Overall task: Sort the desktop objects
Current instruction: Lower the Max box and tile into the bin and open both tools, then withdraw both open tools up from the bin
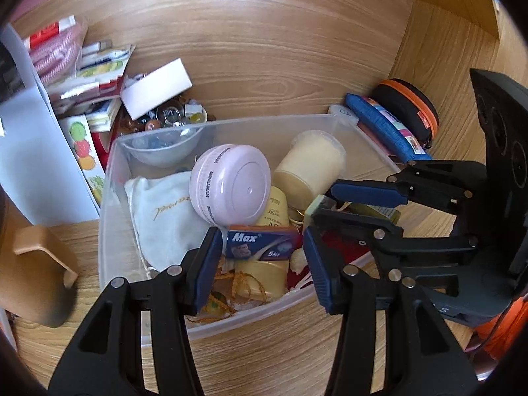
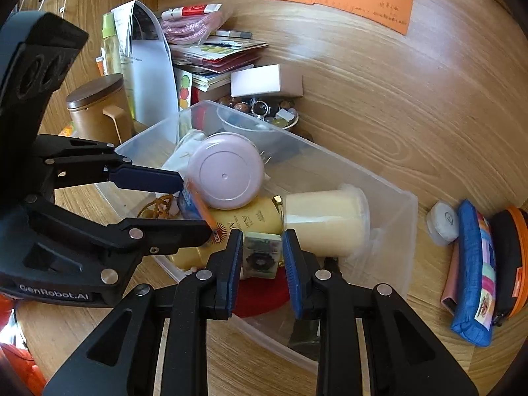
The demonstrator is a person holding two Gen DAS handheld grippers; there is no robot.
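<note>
**Bin half-filled, both claws reaching into it**

The clear plastic bin (image 1: 158, 310) already holds much of the sorting: a pink round case (image 1: 231, 188), a pale yellow cup (image 1: 308, 168) on its side, a white cloth pouch (image 1: 165, 217), a yellow tube (image 2: 244, 221) and a clear bowl (image 1: 163, 150) at its far left corner. Plenty appears left on the wooden desk (image 1: 280, 66): a white box (image 1: 156, 87) and a heap of packets beyond the bin's far left corner, a blue pouch (image 2: 475, 274) and a black-and-orange case (image 2: 510, 260) past its right end.

The left gripper (image 1: 262, 257) stands wide, its pads either side of a blue "Max" box (image 1: 260, 242) near the bin's near edge; whether they touch it I cannot tell. The right gripper (image 2: 262, 257) is narrower, framing a small pale square box (image 2: 262, 254). Its left pad seems to touch; a thin gap shows at the right, so I judge it not yet gripped.

Only the right wrist view shows the brown lidded mug (image 2: 97, 109) whole, a white round puck (image 2: 444, 222) beside the blue pouch, and the bead dish (image 2: 264, 112) behind the bin. The left wrist view alone shows the Max label and the pouch's lettering.
</note>
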